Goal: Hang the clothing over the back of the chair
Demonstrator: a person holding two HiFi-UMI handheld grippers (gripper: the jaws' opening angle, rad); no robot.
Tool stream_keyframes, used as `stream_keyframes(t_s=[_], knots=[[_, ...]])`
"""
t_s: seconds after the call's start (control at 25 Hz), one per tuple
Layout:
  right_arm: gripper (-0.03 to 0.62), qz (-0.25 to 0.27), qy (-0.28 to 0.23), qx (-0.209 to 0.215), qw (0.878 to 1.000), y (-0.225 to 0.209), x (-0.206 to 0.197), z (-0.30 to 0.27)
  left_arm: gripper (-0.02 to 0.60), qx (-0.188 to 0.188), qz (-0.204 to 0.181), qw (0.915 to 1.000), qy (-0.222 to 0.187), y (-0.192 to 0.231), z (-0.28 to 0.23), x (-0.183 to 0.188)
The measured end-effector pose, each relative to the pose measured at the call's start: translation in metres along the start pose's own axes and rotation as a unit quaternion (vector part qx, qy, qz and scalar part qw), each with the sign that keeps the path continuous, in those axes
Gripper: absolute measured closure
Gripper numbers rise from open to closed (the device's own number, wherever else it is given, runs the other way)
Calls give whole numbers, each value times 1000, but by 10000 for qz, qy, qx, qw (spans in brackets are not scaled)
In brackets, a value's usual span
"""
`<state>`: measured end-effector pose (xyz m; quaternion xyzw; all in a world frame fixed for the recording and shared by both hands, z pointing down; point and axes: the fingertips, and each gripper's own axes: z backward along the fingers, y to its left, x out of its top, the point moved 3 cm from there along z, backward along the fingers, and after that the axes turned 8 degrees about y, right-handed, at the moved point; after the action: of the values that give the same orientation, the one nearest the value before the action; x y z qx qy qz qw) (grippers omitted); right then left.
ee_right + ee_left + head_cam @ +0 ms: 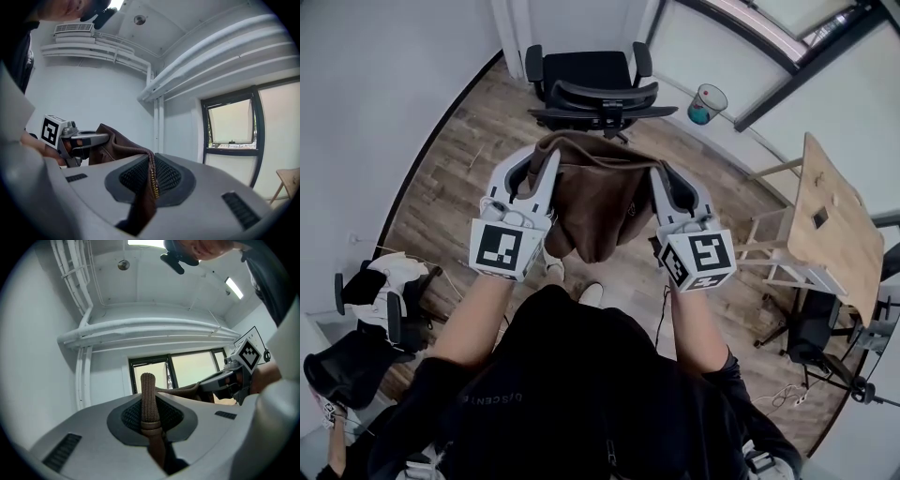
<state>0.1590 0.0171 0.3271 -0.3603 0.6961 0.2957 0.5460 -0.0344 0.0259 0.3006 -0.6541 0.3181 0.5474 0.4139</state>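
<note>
Both grippers, left gripper (546,171) and right gripper (661,178), clamp the brown clothing (598,202) stretched between them.

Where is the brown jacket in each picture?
Head view: the brown fabric zip jacket hangs in the middle, stretched between the left gripper and the right gripper.
Left gripper view: bottom centre, its ribbed edge pinched in the jaws.
Right gripper view: bottom centre, its zip edge pinched in the jaws.
Shared landmark: the black-and-white marker cubes; each gripper view shows the other gripper's cube.
</note>
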Motion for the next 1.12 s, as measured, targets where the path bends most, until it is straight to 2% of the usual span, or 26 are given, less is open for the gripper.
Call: stream_keyframes(t_s=[0.68,1.12], knots=[[548,116,-87,-769,9969,-31,62,-91,532,-801,213,9960,-348,88,-106,21],[548,286,-128,-1359,9902,-59,98,-146,532,-1209,69,9907,-616,135,-167,35]])
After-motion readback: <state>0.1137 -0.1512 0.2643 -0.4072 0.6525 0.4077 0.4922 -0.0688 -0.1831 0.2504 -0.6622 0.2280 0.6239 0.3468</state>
